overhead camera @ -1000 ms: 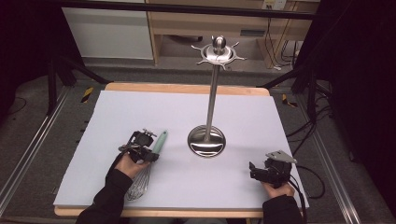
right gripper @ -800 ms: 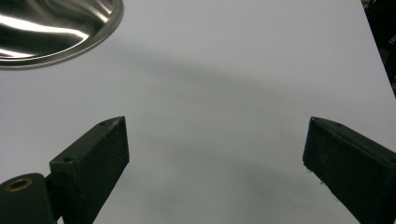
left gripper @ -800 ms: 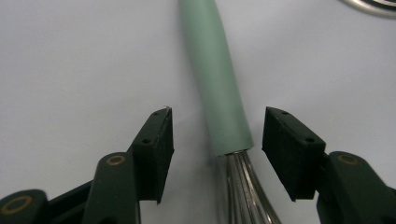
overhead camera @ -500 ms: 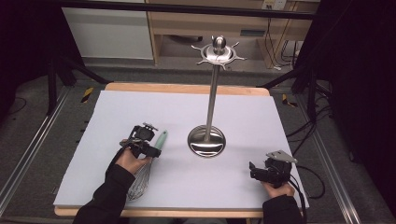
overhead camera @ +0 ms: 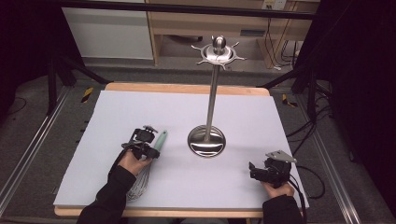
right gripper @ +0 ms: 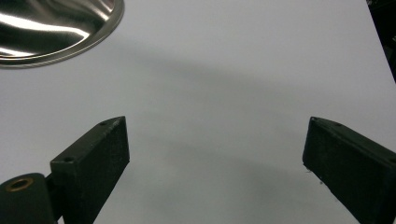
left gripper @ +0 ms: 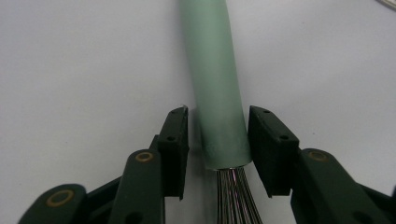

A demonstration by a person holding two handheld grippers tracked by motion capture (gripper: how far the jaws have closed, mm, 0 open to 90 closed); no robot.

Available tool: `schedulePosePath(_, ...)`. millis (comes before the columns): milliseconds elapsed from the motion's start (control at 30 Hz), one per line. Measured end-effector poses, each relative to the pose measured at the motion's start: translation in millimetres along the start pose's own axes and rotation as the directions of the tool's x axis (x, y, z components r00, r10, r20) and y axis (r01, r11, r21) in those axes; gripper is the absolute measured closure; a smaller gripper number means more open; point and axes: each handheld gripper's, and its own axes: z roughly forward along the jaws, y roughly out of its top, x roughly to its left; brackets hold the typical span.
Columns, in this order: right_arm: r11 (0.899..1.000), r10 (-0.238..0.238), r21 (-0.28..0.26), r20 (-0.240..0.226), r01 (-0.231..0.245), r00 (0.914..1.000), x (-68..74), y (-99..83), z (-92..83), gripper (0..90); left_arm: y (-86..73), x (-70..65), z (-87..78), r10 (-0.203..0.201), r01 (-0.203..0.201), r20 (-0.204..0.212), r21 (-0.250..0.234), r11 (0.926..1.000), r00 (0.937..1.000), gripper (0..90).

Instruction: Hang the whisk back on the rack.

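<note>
Left tool (left gripper: 217, 154): straddles the green handle (left gripper: 217, 84) of a whisk (overhead camera: 140, 179) right where the wires (left gripper: 236, 196) leave it. The jaws have just been closing around the handle; the right-hand pad looks to be at or against it, a thin gap shows at the left-hand pad, so no firm clamp yet.
Whisk: flat on the white counter (overhead camera: 187, 112), wire end toward the person, handle pointing off to about 1 o'clock. In the high view it sits at about 8 o'clock from the stand's base, near it but apart.
Right tool (right gripper: 215, 154): jaws wide apart over bare counter, nothing between them; in the high view (overhead camera: 261, 171) it rests near the front edge, at about 4 o'clock from the base.
Stand (overhead camera: 211, 107): upright metal pole on a round base (overhead camera: 206, 141), with a ring of hooks (overhead camera: 218, 51) at the top, beyond both hands.
Likely step: picking up the whisk, probably to hang it on a hook.
Risk, grip: the hold is at the very end of a smooth, round handle; closing off-centre could roll it aside or let it slip out.
Risk, lift: the weight hangs to one side of the grip, so the whisk may swing or droop.
Risk, stand: a swinging whisk could knock the tall pole.
</note>
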Motion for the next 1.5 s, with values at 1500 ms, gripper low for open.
schedulePosePath(1500, 1.000, 0.003, 0.000, -0.001, -0.003, 1.0000, -0.2, 0.2, -0.3, 7.8, -24.8, -1.1, -55.1, 0.031, -0.020, 0.029, -0.307, 0.9516, 0.9991, 68.6)
